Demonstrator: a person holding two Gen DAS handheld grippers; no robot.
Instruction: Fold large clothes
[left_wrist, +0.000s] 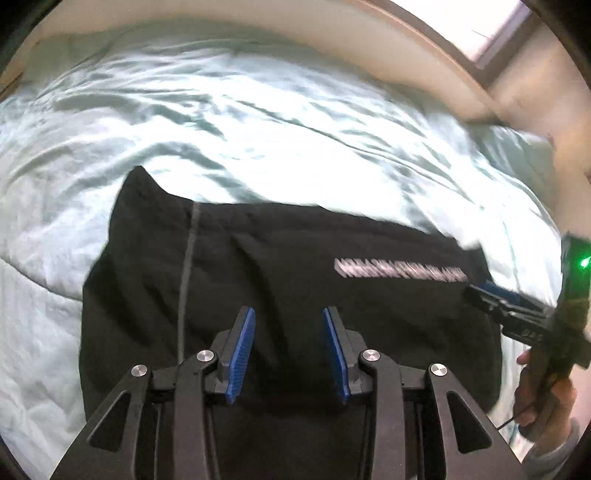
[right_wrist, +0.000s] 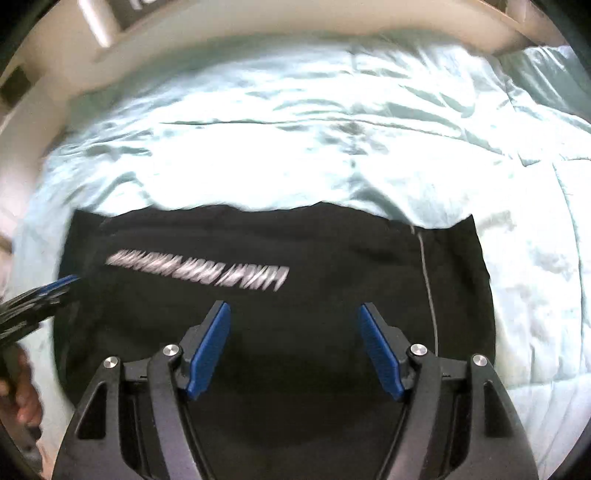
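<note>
Across the lower middle of both wrist views: folded black fabric garment (left_wrist: 288, 280) with blurred white lettering (right_wrist: 199, 271), flat on a wrinkled pale mint bedsheet (left_wrist: 229, 122). Above its near edge, left gripper (left_wrist: 289, 350) with blue pads spread apart, empty. Right gripper (right_wrist: 295, 350) likewise spread wide, holding nothing. Beige bed frame (right_wrist: 258, 22) along the top; window (left_wrist: 480, 29) upper right.

A bed (left_wrist: 258, 122) under a rumpled pale-green sheet (right_wrist: 295, 129) meets a cream wall (left_wrist: 332, 33); a bright window (left_wrist: 476, 26) glows above.
</note>
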